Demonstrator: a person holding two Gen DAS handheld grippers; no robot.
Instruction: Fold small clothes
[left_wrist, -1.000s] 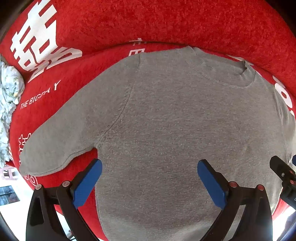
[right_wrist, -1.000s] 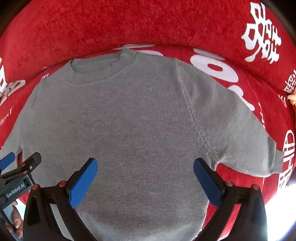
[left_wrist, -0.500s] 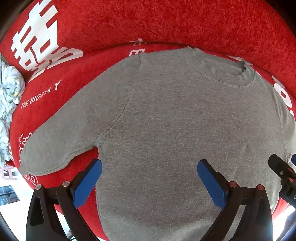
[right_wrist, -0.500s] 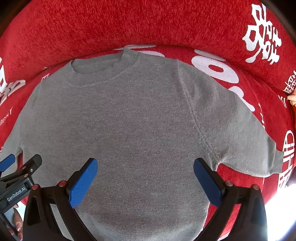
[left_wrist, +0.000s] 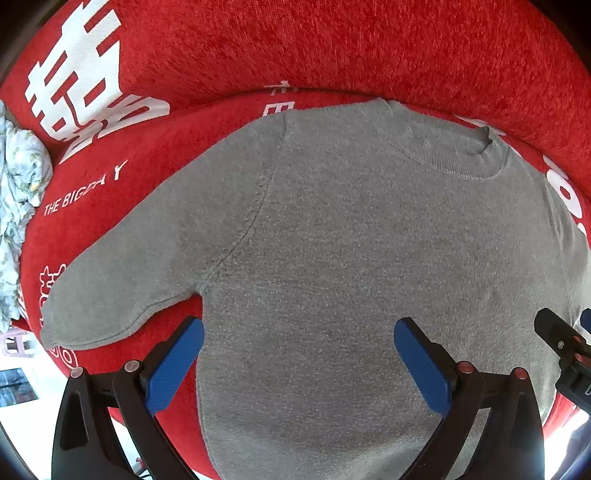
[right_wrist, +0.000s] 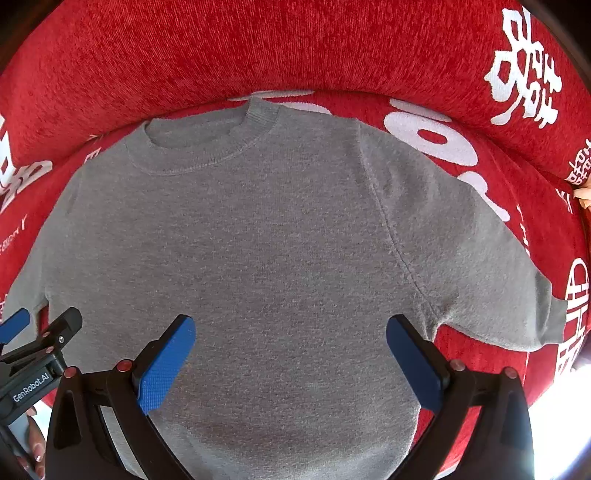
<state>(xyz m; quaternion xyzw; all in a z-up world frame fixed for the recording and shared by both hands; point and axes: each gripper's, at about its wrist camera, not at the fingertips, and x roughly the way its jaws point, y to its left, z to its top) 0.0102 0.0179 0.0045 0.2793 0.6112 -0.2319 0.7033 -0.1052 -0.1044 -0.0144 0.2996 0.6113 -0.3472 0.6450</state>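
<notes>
A red plush sofa (left_wrist: 369, 44) with white printed letters fills the background, and one grey sweater (left_wrist: 351, 258) lies flat and face up on its seat, collar toward the backrest, both short sleeves spread out. The knit looks soft, light and limp, so I think it will sag and is best pinched at a sleeve end or the hem. There are two grippers: the left gripper (left_wrist: 297, 350) and the right gripper (right_wrist: 290, 350), both with jaws wide apart, holding nothing. One crumpled patterned cloth (left_wrist: 18, 206) lies at the left.
</notes>
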